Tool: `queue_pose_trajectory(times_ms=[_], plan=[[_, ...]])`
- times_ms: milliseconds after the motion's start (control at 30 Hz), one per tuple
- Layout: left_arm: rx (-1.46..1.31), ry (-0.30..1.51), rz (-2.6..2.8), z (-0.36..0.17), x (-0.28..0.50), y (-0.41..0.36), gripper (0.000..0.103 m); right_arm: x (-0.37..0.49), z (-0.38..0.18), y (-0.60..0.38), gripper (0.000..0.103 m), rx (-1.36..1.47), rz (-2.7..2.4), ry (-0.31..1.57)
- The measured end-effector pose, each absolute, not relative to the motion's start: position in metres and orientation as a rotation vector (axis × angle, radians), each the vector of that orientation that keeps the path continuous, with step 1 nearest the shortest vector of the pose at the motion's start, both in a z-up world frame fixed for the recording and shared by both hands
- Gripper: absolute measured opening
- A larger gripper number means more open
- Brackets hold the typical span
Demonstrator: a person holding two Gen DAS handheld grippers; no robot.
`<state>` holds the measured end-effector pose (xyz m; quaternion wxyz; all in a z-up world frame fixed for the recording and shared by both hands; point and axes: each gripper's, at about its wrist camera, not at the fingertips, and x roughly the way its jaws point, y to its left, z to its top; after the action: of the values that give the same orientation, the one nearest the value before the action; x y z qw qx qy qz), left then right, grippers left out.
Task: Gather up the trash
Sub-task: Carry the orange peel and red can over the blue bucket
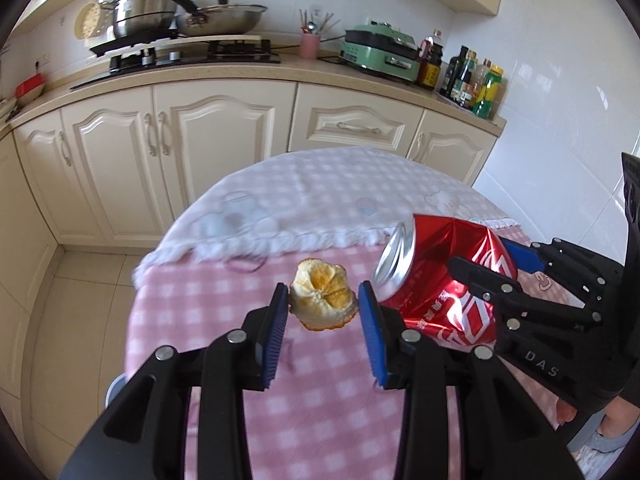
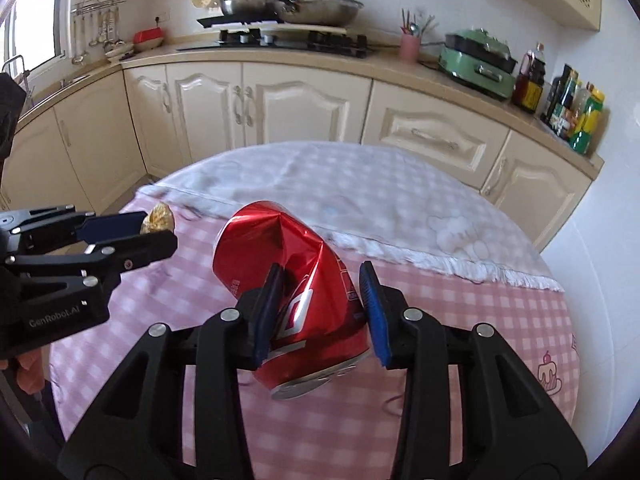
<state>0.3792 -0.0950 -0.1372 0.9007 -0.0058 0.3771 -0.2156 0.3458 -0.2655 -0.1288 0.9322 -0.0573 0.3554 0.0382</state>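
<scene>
A dried orange peel (image 1: 322,298) is pinched between the blue pads of my left gripper (image 1: 323,300), lifted above the pink checked tablecloth (image 1: 224,316). My right gripper (image 2: 322,304) is shut on a crushed red soda can (image 2: 296,276), its pads pressing both dented sides, with the can held tilted above the table. In the left wrist view the can (image 1: 436,276) and the right gripper (image 1: 486,264) hang just right of the peel. In the right wrist view the left gripper (image 2: 154,230) with the peel (image 2: 160,218) is at the left edge.
The round table carries a white checked cloth (image 2: 360,196) over its far half. Cream cabinets (image 1: 200,140) and a counter with a stove (image 1: 192,54), pots, a green appliance (image 1: 380,52) and bottles (image 1: 476,80) stand behind. Tiled floor (image 1: 80,280) lies to the left.
</scene>
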Motion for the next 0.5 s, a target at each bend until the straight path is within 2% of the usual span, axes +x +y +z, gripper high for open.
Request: queue_pose_trajectory(times_ms=[300,500], plan=[[-0.071,0.741,-0.380,-0.131,0.349,-0.019,0.035,0.337,-0.116,-0.192,0.038,-0.142,0.148,0.703],[-0.123,0.717,-0.266,-0.129,0.332,0.062,0.035,0.339,-0.112,-0.113,0.038,-0.166,0.257,0.688]])
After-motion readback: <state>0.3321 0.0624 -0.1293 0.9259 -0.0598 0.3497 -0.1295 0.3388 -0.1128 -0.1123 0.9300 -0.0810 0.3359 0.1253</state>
